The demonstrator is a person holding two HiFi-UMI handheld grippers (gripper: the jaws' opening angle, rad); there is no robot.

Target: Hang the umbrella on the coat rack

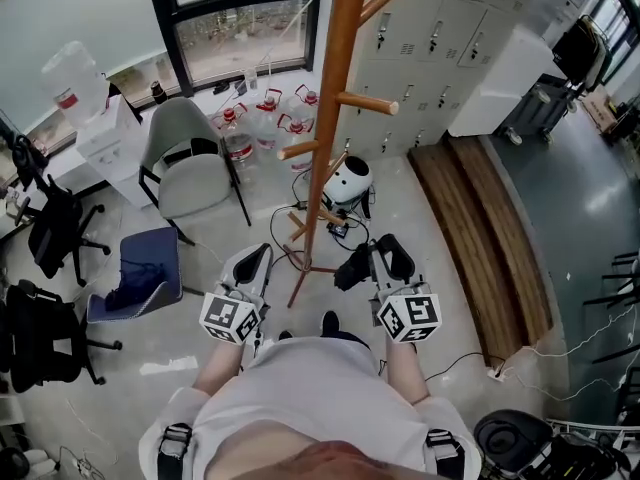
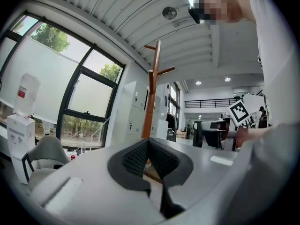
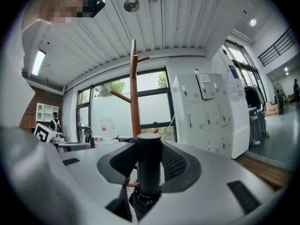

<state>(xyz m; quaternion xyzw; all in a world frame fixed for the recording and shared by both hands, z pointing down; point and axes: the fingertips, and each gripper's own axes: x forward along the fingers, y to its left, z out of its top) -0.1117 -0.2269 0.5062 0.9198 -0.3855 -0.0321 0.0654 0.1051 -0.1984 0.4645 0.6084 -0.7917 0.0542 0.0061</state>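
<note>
1. The right gripper (image 3: 149, 159) has its jaws clamped on the black handle of the folded umbrella (image 3: 149, 170). The handle stands upright between the pads, and the bunched dark canopy pokes out just below them.
2. The left gripper (image 2: 148, 149) is carrying nothing. Its jaws are pinched together at the tips with nothing between them.
3. In the head view both grippers are held out level in front of the person, side by side and a bit apart, with the marker cubes facing up.
4. The wooden coat rack (image 1: 331, 118) stands on the floor right ahead, its pole rising between the two grippers. Its pegs stick out at several heights and all of them are bare.
5. So the umbrella isn't hung yet. It's in the right gripper, just right of the rack's base.
6. Around it: a grey chair (image 1: 190, 163) to the left, water bottles (image 1: 265, 118) by the window, grey lockers (image 1: 430, 38) behind, and a wooden platform (image 1: 490, 238) on the right.
</note>
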